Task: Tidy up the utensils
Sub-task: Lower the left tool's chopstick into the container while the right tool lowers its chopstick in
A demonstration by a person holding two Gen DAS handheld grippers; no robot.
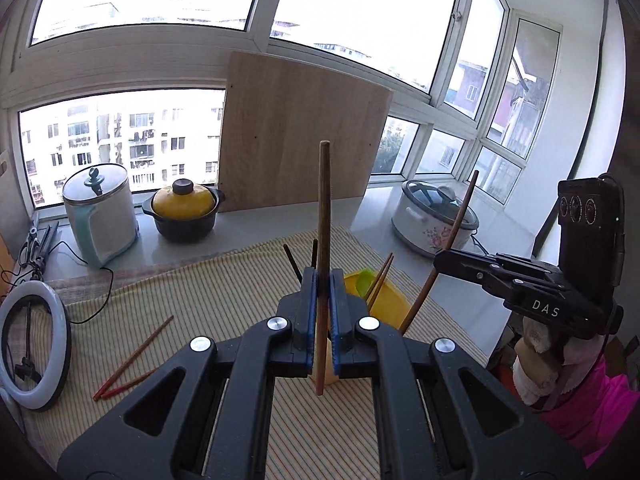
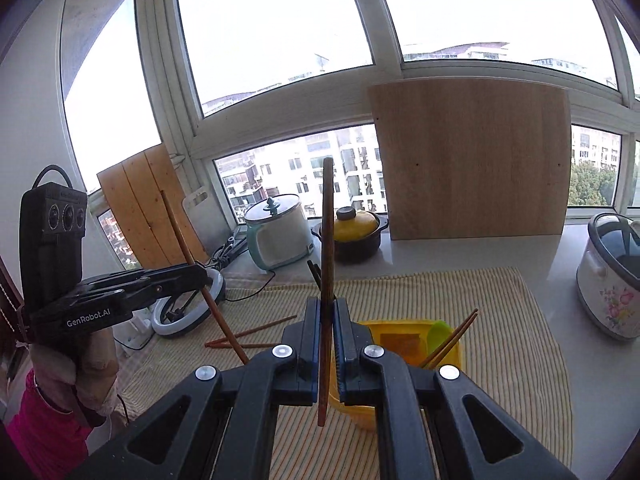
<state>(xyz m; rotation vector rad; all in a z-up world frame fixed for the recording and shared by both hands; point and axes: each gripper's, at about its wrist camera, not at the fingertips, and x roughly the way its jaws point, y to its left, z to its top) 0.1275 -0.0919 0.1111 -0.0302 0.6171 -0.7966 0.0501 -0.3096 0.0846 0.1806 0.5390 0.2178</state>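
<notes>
**A:** What can't you make out?

**B:** The base of the yellow container [image 2: 416, 344] is hidden behind the right gripper [image 2: 329, 344]. Inside it only the tips of two chopsticks [image 2: 452, 340] and a green plastic piece [image 2: 438, 330] show; I cannot tell what that piece is. Two dark sticks [image 1: 294, 266] behind the left gripper [image 1: 323, 312] are cut off by its fingers.

**A:** And the claws?

**B:** Each is clamped narrow on a single chopstick. The left one pinches a brown wooden chopstick [image 1: 324, 216] between blue ribbed pads [image 1: 310, 312], standing nearly upright, its lower end poking out beneath. The right holds its own chopstick [image 2: 327, 232] the same way. In the left view, the right one's stick leans at a slant.

**A:** Where is the rest?

**B:** A loose pair of reddish chopsticks [image 1: 128, 368] lies flat on the striped, ribbed cloth [image 1: 224, 292], on the left, well apart from the container.

**A:** Materials further back?

**B:** A pale wood-grain board [image 1: 300, 136] leans against the window. Left of it sit a black clay pot with a glossy yellow lid [image 1: 184, 212] and a cylindrical steel-lidded cooker [image 1: 100, 212]. At far right, a white floral cooker with a glass lid [image 1: 434, 216]. A white ring light [image 1: 34, 348] lies at the near left, partly cut off.
</notes>
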